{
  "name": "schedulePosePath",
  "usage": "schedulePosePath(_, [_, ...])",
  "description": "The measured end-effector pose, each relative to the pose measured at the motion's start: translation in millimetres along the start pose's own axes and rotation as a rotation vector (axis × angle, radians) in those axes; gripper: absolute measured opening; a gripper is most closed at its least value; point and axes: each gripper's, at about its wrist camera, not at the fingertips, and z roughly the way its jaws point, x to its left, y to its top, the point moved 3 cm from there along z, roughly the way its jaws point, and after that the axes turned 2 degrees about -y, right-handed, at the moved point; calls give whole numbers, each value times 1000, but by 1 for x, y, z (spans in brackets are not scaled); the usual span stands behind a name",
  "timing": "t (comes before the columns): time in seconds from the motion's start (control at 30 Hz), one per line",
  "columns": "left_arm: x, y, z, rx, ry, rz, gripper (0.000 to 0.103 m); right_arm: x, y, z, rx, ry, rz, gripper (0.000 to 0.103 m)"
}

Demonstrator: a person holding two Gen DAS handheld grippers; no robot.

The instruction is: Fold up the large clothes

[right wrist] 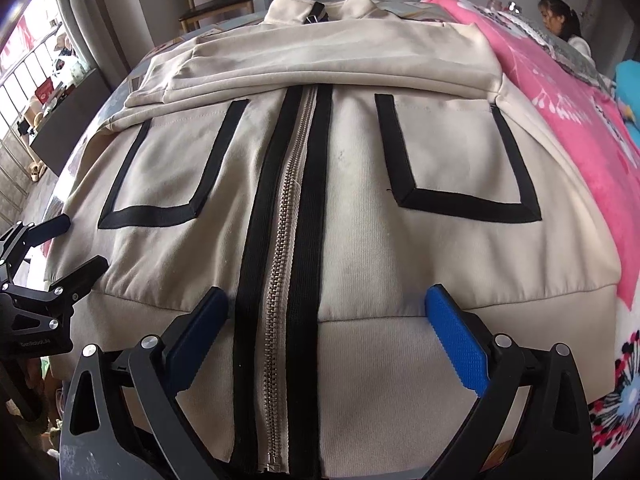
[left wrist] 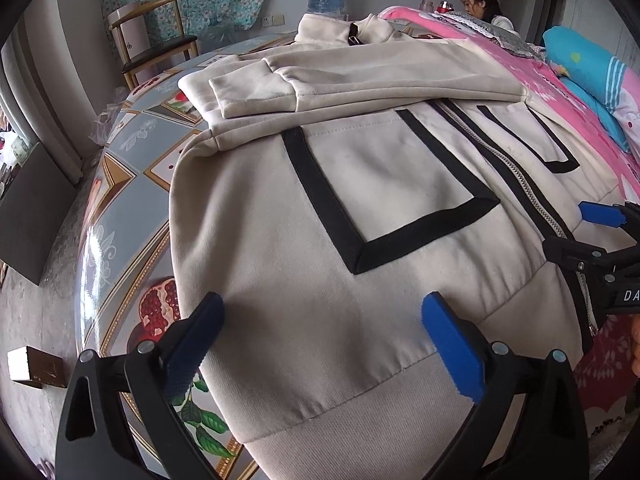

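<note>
Blue-padded fingers of the left gripper (left wrist: 322, 336) stand spread wide in the left wrist view, nothing between them, poised over the ribbed hem (left wrist: 360, 412) of a cream jacket (left wrist: 380, 200). Just ahead of the fingers lies a black-trimmed pocket (left wrist: 384, 196); beyond that, both sleeves (left wrist: 320, 84) are already folded across the chest, with the collar (left wrist: 344, 30) at the far end. To the left of the gripper the patterned table (left wrist: 132, 184) shows bare; to its right, the other gripper's finger reaches in.

From the right wrist view, the right gripper (right wrist: 326, 334) is likewise fully open and empty, straddling the zipper (right wrist: 286, 240) where it meets the hem. A pocket sits ahead on either side, the folded sleeves farther off, and a pink blanket (right wrist: 560, 128) lies to the right. The left gripper appears at the left edge.

With the sleeves in, the step in hand looks like the bottom-up fold. Next, each gripper would probably need to lower onto the hem, close on it, and carry it forward toward the collar together, keeping the edge level.
</note>
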Motion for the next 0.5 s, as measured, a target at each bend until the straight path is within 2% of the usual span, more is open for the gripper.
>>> schedulePosePath(0.27, [0,-1,0,-11,1,-2,97,-1,-2,-1,-19,9,-14,96])
schedulePosePath(0.37, [2,0,-1,12,-23,17,97,-1,-2,-1,-20,14,-20,96])
schedulePosePath(0.43, [7,-2,-11,11,-47,9,98,-1,-3,-1,-23,15,-25,96])
schedulePosePath(0.5, [11,-8,-25,-12,-37,-6,98,-1,-3,-1,-25,17,-33,96])
